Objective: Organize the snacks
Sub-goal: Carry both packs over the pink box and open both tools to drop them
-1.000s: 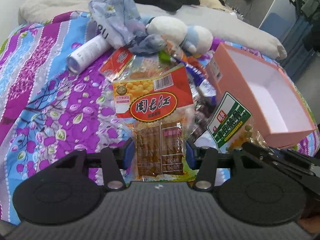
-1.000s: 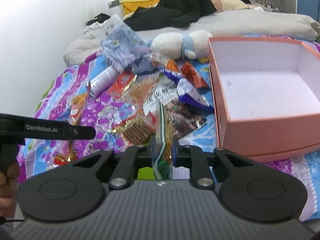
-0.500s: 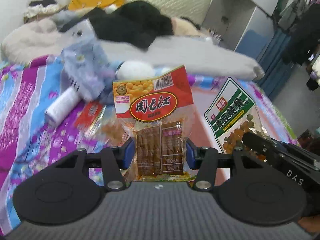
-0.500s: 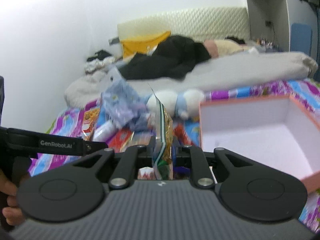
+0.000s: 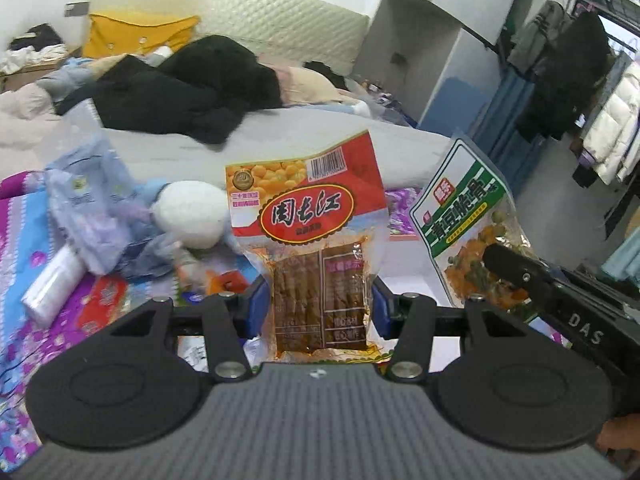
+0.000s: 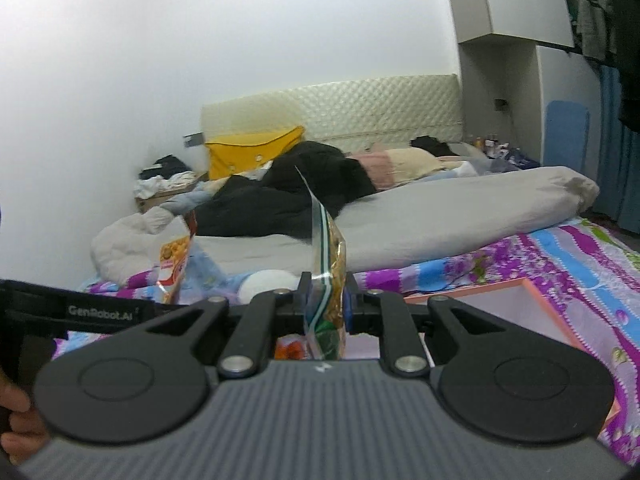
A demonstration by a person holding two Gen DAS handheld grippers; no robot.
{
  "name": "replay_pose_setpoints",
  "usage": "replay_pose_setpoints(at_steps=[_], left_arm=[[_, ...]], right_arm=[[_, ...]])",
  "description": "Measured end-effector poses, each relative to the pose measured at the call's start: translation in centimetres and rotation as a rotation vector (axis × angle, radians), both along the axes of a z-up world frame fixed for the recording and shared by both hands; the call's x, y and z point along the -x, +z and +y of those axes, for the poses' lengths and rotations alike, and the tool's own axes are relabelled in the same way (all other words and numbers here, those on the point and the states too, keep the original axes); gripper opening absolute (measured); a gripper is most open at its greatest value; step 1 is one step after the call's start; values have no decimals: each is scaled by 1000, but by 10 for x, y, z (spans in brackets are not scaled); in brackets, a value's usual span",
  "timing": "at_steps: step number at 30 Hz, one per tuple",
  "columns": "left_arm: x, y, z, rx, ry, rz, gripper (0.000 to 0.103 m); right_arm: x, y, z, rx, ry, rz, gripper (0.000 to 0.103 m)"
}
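Through my left wrist camera, my left gripper point(image 5: 319, 307) is grasping a red snack packet point(image 5: 311, 236), jaws pressing on its lower sides and holding it upright above the bed point(image 5: 24, 224). Just right of that packet, my right gripper point(image 5: 520, 276) is holding up a green snack packet point(image 5: 464, 216). Left of the red packet, a white plush toy point(image 5: 192, 214) and loose wrappers point(image 5: 100, 292) are lying on the bed.

Through my right wrist camera, my right gripper point(image 6: 327, 300) is clenching the green snack packet point(image 6: 330, 256) edge-on. The pink box point(image 6: 532, 300) is sitting on the bed right of that packet; the red snack packet point(image 6: 176, 264) is showing to its left.
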State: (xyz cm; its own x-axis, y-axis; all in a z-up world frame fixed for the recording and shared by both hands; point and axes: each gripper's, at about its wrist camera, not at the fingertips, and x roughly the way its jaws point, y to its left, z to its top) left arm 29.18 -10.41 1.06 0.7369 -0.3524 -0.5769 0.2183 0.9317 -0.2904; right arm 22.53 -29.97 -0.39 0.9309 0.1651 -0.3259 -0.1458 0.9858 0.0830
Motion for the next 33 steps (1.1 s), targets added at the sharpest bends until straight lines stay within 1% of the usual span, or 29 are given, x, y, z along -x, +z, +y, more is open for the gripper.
replay_pose_setpoints(at_steps=[5,7,13,16,18,23,26,28,29,30,31,32,33], left_arm=[[-27,-12,-37,-15,-65,23,57],[-38,-22,-50,-23,-97,39,57],[-66,-54,-90,-68,-152,106,57],[-79,-71,-103,-75,-169,149,57],[-91,-85,-109,-66,-166,180,57],[-109,-109,-126,-51,-168,242,57],[-115,-122,-133,-77,-177,260,59],[-116,-126,-135,-92,-189,267,62],[-115,-127,-136,-91,-197,271,67],[-113,-127,-136,-82,-199,270,73],[-112,-128,-136,-83,-192,267,77],[-109,-126,-136,-91,-182,261,81],[-107,-125,-137,-97,-177,252,82]], right_arm=[[-19,-15,-27,26,-70,36,17],[-27,-24,-38,29,-97,60,17],[-48,-61,-66,17,-167,154,17],[-57,-78,-78,12,-186,203,17],[-64,-89,-86,15,-198,231,17],[-79,-114,-98,1,-214,303,18],[-83,-124,-103,-19,-217,335,19],[-84,-129,-106,-32,-217,346,20],[-85,-131,-107,-35,-219,354,21],[-85,-133,-107,-38,-222,361,25],[-85,-135,-108,-42,-221,366,33],[-85,-136,-108,-44,-220,370,38],[-86,-137,-110,-47,-220,371,47]])
